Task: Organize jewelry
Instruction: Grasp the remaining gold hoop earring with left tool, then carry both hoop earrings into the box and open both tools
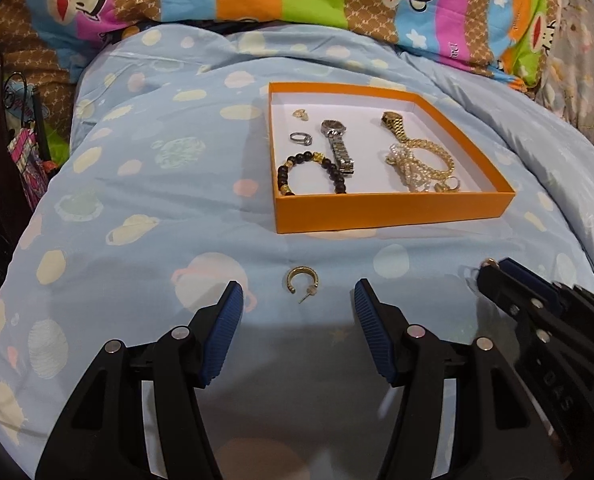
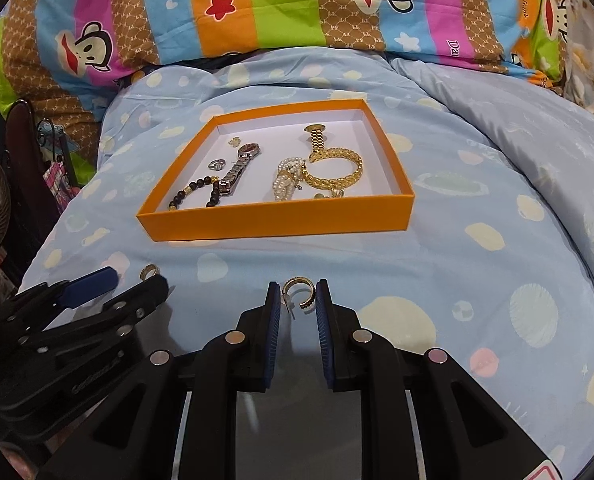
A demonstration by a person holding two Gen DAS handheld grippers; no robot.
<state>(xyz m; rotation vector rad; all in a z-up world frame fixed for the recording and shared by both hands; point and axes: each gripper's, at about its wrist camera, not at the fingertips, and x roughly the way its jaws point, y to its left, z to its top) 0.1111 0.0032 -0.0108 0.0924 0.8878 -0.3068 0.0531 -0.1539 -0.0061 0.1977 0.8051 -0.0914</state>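
In the left wrist view, I am holding my left gripper [image 1: 298, 298] with its jaws spread wide at the bottom of the frame, and a gold hoop earring [image 1: 301, 281] is lying on the blue quilt [image 1: 137, 200] between the two fingertips, touching neither. Above it, right of centre, the orange box [image 1: 393, 210] is sitting with a beaded bracelet [image 1: 311, 172], a silver watch [image 1: 337, 146] and a gold chain bracelet [image 1: 429, 160] inside. At the lower right edge my right gripper [image 1: 493, 270] is showing.

In the right wrist view, I am keeping my right gripper [image 2: 299, 300] narrowed at the bottom centre of the frame around a second gold hoop earring [image 2: 302, 294]; whether the pads are touching it I cannot tell.
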